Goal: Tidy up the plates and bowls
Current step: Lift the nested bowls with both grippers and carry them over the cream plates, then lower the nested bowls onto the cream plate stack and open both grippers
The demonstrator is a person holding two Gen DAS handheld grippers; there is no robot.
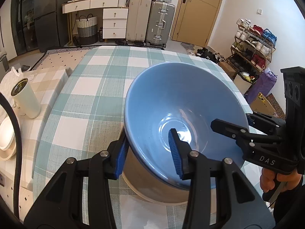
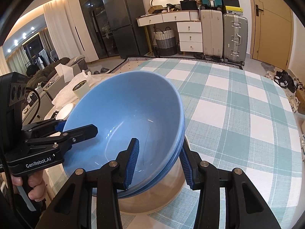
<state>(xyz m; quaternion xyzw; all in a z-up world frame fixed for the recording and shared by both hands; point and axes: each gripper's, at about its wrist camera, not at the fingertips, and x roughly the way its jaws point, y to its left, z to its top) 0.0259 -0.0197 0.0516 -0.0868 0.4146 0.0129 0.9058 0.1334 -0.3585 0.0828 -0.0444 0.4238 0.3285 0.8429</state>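
Blue bowl [image 1: 183, 103]: seen tilted, its rim straddled on two sides by the grippers, and set in the mouth of a second blue bowl whose rim shows just beneath it in the right wrist view.
Beige bowl [image 1: 152, 187]: found under the blue ones, resting on the checked tablecloth [image 1: 99, 87] directly below both grippers.
Left gripper [image 1: 148, 152]: closed over the bowl's near rim, one blue-padded finger [image 1: 176, 152] seen inside the bowl and the other pressed to the outer wall; the wall is pinched between them.
Right gripper [image 2: 158, 164]: likewise placed astride the rim on its own side, one finger [image 2: 132, 162] inside and one outside; the stacked rims are held between the pads, though full contact of the outer pad cannot be told.
Across the bowl: each gripper is seen from the other's camera, reaching over the rim from the far side.
Cream tumbler [image 1: 24, 97]: stood upright well to the left of the left gripper, beyond the cloth's edge.
White plates [image 1: 6, 135]: stacked at the far left, partly hidden by a black cable.
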